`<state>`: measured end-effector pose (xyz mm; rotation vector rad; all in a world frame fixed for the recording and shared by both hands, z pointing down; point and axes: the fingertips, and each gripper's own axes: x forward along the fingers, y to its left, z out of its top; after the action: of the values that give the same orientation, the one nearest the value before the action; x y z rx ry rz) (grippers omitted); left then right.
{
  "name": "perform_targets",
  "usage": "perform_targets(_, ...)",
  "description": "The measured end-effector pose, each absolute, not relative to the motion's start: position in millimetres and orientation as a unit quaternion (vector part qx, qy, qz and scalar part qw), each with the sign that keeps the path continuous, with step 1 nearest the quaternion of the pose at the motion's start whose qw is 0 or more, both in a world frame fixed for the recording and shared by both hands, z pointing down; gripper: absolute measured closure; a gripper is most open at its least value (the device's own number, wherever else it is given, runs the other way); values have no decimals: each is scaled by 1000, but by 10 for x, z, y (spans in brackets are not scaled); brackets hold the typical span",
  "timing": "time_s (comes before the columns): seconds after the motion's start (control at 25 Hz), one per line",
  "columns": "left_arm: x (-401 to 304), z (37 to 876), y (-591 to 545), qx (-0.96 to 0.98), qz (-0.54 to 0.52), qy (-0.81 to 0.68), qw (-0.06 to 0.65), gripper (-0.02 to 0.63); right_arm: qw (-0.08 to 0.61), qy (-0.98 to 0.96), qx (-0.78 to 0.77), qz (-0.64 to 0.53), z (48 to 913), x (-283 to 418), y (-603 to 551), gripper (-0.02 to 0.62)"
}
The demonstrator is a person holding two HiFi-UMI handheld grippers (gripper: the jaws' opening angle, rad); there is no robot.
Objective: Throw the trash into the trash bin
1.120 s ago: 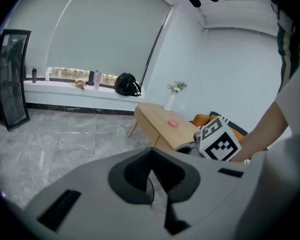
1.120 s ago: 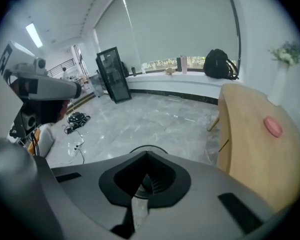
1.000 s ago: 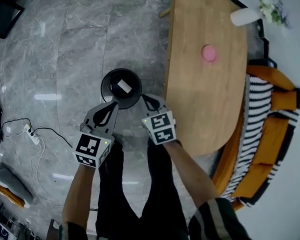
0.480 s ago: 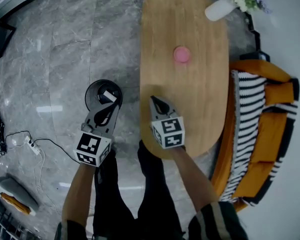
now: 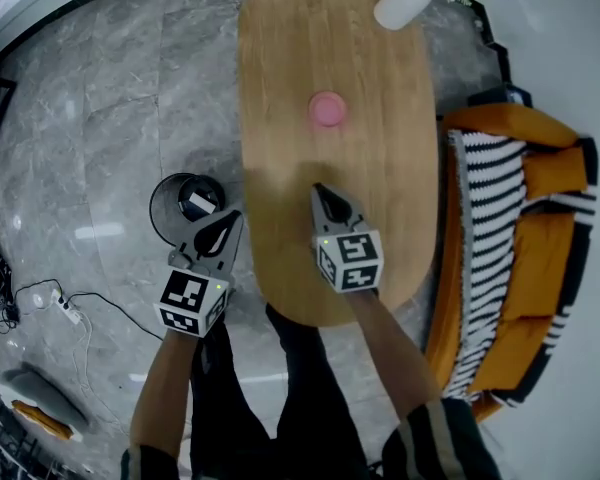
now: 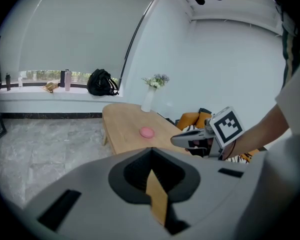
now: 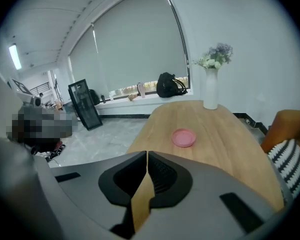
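The black trash bin stands on the grey floor left of the table, with a white piece of trash inside it. My left gripper is shut and empty, its tips just right of the bin near the table's edge. My right gripper is shut and empty over the wooden table. A pink dish lies on the table beyond it. In the left gripper view the jaws meet, and the right gripper and the dish show ahead. In the right gripper view the closed tips point toward the dish.
A white vase with flowers stands at the table's far end. An orange sofa with a striped blanket runs along the table's right side. A power strip and cables lie on the floor at left. The person's legs are below.
Both grippers have moved right, away from above the bin. The right one has gone from the bin's rim to over the table. The left one now sits beside the bin.
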<state>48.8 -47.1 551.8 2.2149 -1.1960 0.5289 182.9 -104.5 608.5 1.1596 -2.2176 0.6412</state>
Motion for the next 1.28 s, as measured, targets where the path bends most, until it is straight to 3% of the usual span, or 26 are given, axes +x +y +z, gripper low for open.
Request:
perform_targets(0.08, 534, 5529, -512, 828, 200, -444, 279, 607, 269, -823, 433, 251, 6115, 1893, -1158, 552)
perform_targets(0.2, 553, 5581, -530, 826, 204, -443, 281, 607, 264, -814, 438, 275, 6214, 1961, -1318, 390)
perform_targets(0.32, 550, 5643, -533, 823, 208, -444, 286, 606, 273, -810, 441, 274, 6292, 2014, -1448, 340)
perform_targets(0.92, 416, 5865, -672, 815, 217, -447, 298, 606, 310, -778, 492, 238, 6673, 2067, -2270, 308)
perform_targets(1.28, 310, 6004, -680, 808, 221, -449, 311, 606, 376, -783, 454, 200, 6930, 1839, -2518, 296)
